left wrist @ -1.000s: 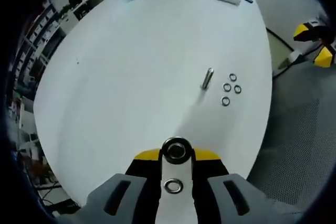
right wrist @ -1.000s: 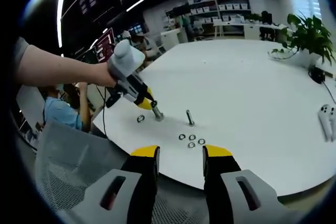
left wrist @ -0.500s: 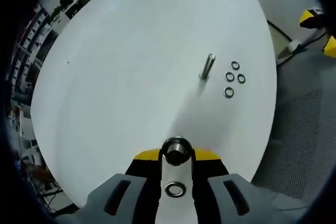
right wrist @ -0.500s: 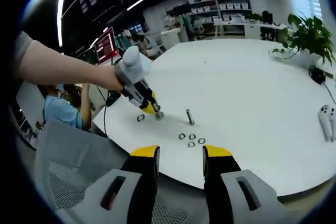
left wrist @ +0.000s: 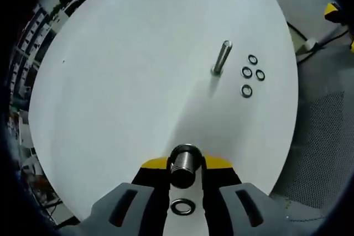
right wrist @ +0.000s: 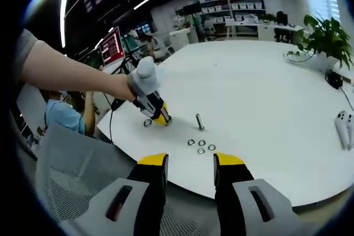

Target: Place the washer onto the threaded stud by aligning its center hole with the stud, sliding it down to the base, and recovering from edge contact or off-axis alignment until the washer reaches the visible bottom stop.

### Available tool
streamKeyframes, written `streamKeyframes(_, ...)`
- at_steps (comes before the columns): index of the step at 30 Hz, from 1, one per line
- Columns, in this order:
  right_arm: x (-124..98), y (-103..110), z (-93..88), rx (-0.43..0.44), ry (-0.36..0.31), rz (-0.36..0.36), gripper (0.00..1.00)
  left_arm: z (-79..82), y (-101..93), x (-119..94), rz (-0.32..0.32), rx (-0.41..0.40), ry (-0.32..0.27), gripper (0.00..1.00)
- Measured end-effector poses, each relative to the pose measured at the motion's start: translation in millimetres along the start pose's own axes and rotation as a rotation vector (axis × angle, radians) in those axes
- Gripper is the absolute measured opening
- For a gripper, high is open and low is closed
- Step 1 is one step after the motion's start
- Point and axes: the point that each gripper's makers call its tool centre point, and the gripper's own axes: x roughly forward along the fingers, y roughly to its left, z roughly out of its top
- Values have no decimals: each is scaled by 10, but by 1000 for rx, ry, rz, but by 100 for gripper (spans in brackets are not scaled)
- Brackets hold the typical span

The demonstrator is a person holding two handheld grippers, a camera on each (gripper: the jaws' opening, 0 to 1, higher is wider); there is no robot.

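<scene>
Washer [left wrist: 182, 207] is lying flat on the table [left wrist: 127, 75], right between the left gripper's [left wrist: 185, 165] jaws, which look clamped on a threaded stud [left wrist: 183, 165]. So nothing's threaded yet. Second stud [left wrist: 221, 57] stands by four spare washers [left wrist: 251, 74]. Right gripper [right wrist: 189, 161] hangs back, jaws apart, holding nothing.

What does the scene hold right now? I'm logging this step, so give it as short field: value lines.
left gripper: jaws closed around a threaded stud
loose washer: flat on the table, near the held stud
second stud: upright on the table
spare washers: four, lying beside the second stud
right gripper: open, holding nothing, hovering off the table's edge
</scene>
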Motion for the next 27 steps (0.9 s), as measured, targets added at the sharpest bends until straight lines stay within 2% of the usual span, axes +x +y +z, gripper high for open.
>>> streamKeyframes(7, 1, -7, -3, -1, 0, -1, 35, -11, 1, 6, -12, 0, -25, 21)
streamKeyframes(10, 0, -9, -1, -1, -1, -2, 35, -22, 14, -4, 3, -5, -40, 26)
streamKeyframes(17, 0, -5, -3, -6, 0, 0, 35, -93, 45, -88, 28, -33, -66, 26)
streamKeyframes(27, 11, 25, -13, -16, 10, 13, 35, -447, 131, -219, 52, -136, -58, 25)
